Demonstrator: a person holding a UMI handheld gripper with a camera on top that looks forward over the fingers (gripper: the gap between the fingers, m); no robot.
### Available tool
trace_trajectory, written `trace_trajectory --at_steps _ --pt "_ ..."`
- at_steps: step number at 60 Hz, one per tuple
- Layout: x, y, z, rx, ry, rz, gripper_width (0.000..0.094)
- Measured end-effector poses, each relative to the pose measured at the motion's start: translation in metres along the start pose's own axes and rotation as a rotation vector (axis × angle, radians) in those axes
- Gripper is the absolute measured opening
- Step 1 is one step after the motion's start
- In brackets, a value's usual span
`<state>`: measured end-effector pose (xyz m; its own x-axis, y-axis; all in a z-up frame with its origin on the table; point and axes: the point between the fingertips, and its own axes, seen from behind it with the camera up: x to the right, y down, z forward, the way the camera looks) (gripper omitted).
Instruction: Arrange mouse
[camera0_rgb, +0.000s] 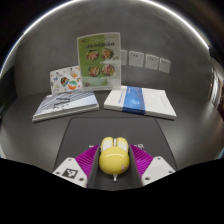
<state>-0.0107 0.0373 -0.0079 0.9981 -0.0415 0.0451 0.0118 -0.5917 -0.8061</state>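
Note:
A yellow mouse sits between my gripper's fingers, its front end pointing away from me. My gripper is shut on it: the left magenta pad and the right magenta pad both press on its sides. The mouse is over the near edge of a dark grey mouse mat that lies on the table just ahead. I cannot tell whether the mouse rests on the mat or is held a little above it.
Beyond the mat lie a closed book on the left and a white and blue book on the right. Behind them stand a green leaflet and a small card. Wall sockets are at the back.

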Motion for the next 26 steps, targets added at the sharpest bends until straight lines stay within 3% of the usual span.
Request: trace_trajectory --at_steps 6,8,26 --pt "0.004 0.0 -0.012 -0.007 -0.026 0.015 0.0876" --pt "0.005 -0.001 -0.022 0.004 -0.037 0.023 0.0831" --pt "0.1 0.044 -0.106 0.019 -0.056 0.047 0.0855"
